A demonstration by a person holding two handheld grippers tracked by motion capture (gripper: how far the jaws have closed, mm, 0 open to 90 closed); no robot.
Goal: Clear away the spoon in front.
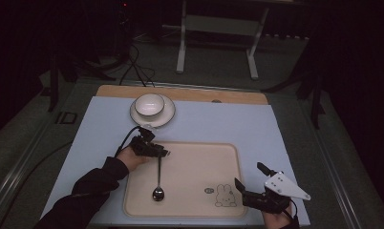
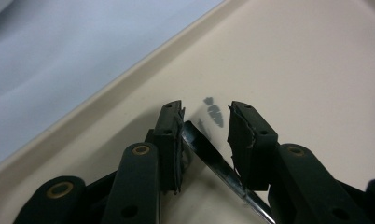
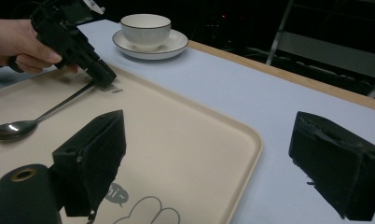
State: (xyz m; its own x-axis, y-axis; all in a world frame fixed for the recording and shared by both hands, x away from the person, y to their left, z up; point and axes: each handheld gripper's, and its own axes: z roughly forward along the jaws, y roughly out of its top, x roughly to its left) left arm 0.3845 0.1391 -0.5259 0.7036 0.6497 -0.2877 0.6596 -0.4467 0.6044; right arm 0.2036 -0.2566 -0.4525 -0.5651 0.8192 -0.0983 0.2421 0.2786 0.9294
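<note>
Spoon lies flat on the beige tray, bowl end toward the person and handle pointing toward the far rim. The handle tip passes between the jaws of the left gripper. In the left gripper view the handle runs diagonally across the gap, resting against one pad while the other pad stands clear of it; the jaws are parted and apply no clamp. Judgement: the spoon is either just set down on the tray or not yet gripped; the pictures do not settle which. If placement was the aim, only withdrawal of the left gripper is left.

The right gripper hovers at the near right corner of the tray, jaws spread wide with nothing between them. A white cup stands on its saucer beyond the tray, on the pale blue mat, well apart from the spoon and untouched.
</note>
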